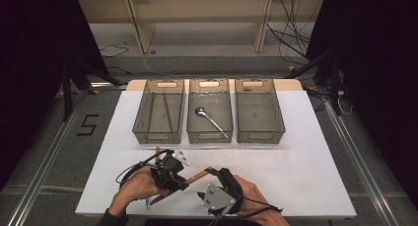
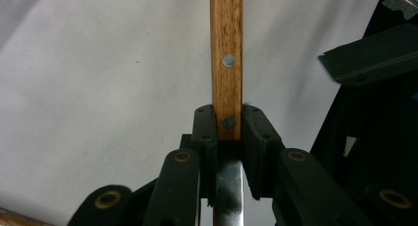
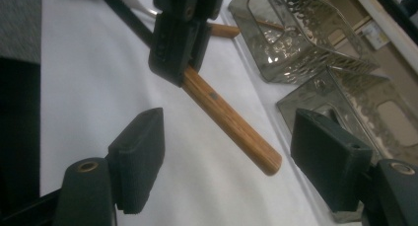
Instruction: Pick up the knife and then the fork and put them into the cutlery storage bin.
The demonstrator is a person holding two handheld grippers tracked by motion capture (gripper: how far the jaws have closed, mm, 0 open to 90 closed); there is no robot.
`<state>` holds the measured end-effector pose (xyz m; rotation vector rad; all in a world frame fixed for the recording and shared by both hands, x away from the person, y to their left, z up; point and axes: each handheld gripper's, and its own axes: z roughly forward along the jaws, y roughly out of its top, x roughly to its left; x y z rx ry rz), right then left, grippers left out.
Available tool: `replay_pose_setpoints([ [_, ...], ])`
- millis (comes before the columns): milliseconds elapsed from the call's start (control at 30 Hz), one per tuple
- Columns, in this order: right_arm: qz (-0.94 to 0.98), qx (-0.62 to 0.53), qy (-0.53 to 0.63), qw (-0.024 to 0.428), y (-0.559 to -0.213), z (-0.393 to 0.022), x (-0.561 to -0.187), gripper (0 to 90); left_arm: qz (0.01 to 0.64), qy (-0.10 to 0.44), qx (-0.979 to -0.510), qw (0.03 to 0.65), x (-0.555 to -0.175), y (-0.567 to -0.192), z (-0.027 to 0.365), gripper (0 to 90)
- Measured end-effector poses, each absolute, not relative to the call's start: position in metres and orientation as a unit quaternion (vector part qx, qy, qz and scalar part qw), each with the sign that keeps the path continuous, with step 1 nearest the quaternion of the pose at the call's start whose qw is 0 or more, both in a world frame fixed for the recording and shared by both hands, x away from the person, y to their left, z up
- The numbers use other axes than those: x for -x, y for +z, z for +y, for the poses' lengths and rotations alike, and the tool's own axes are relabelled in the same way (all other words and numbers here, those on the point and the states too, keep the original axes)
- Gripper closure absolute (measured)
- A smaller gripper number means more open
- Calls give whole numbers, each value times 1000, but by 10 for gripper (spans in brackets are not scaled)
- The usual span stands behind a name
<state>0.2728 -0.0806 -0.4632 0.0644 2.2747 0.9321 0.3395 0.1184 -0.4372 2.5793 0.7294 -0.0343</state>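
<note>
Left tongs (image 1: 173,179) grip the knife (image 2: 226,63) at its handle's base. The handle runs rightward — its free end lies between the wide-open right tongs (image 3: 226,159).

Both rigs are chunky matte black. The left hand-held gripper (image 1: 170,172) trails a looping black cable, and its jaws have small screw holes plus brass-ringed pivots. The right hand-held gripper (image 1: 213,185) wears a grey three-cornered plate on top, with square black pads (image 3: 140,154).
</note>
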Motion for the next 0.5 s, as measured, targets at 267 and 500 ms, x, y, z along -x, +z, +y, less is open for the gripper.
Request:
replay_pose_setpoints([
  [267,867,18,311,389,-474,-70,-268,346,258,-16,-938,229,-336,-434,116,772],
  [500,849,63,283,442,-481,-64,-264,436,252,-16,-940,229,-333,-431,113,772],
])
